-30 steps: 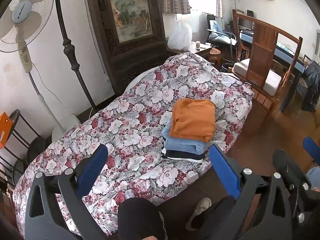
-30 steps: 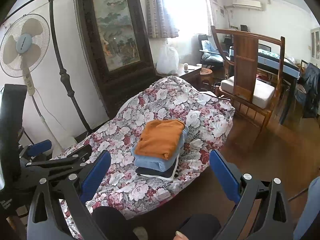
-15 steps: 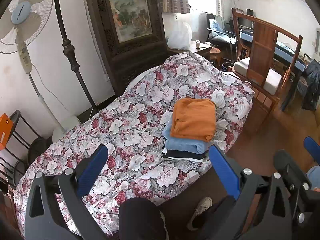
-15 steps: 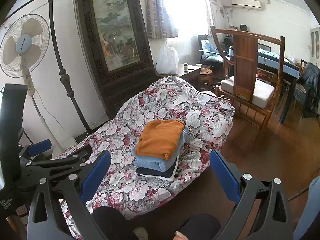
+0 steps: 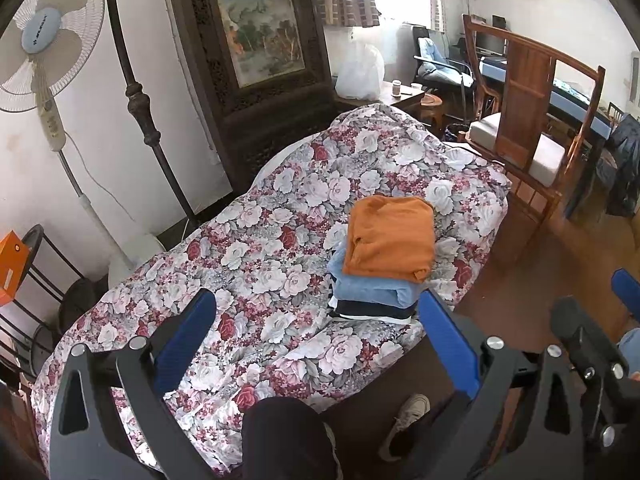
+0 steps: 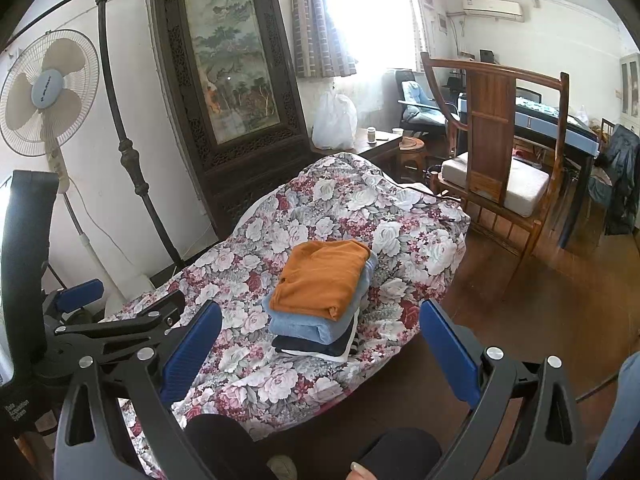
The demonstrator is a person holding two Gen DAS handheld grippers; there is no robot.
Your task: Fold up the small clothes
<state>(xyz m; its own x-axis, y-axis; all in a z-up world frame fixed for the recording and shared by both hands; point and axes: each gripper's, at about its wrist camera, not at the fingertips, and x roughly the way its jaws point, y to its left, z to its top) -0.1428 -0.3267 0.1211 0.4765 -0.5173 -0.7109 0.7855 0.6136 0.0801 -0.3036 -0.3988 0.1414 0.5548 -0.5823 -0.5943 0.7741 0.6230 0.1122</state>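
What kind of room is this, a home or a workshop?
Most likely a lived-in room of a home. A flowered bed cover carries a stack of folded clothes, a standing fan is by the wall, and a wooden chair with a cushion stands near the window.

Left claw [image 5: 316,324] spread wide, empty, held above near edge of floral-covered bed [image 5: 256,240]; stack of folded clothes [image 5: 380,264] on bed's right part: orange garment [image 5: 390,240] on top, light blue piece [image 5: 372,292] under it, dark and white layers at bottom; right claw [image 5: 624,292] partly visible at right edge; standing fan [image 5: 44,36] far left; wooden chair [image 5: 528,120] far right; person's dark-clad knee [image 5: 288,436] and shoe [image 5: 408,412] near bottom.
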